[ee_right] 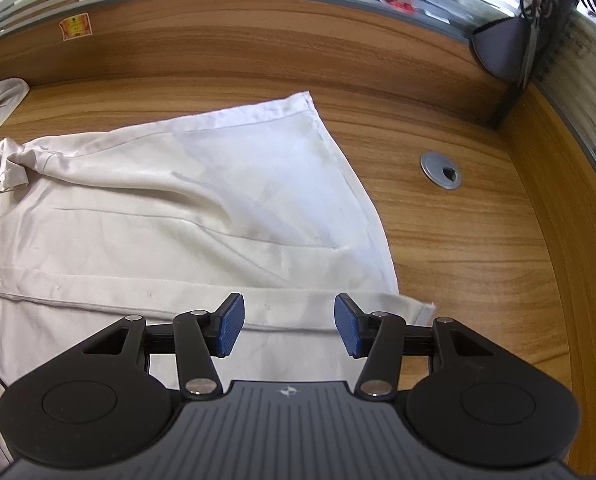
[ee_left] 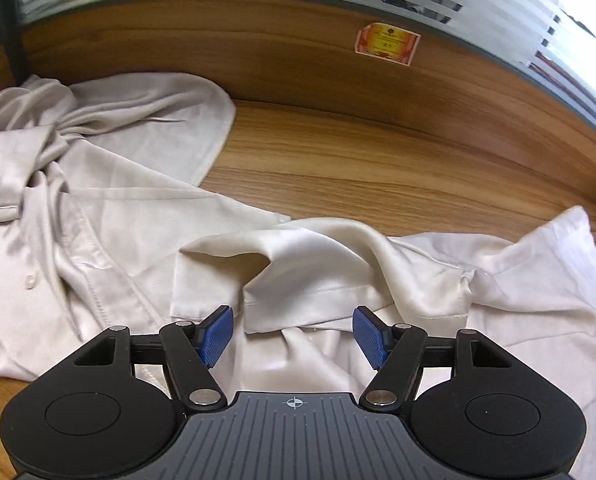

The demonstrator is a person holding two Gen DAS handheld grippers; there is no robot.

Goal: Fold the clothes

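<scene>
Hovering with both grippers' jaws spread empty over the crumpled cream satin shirt (ee_left: 109, 216), risking slippery fabric sliding and bunching mid-fold.

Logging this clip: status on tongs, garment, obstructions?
Left tongs open over a bunched sleeve cuff. Right tongs open above the shirt hem. Shirt unfolded, rumpled. Desk unobstructed.
</scene>
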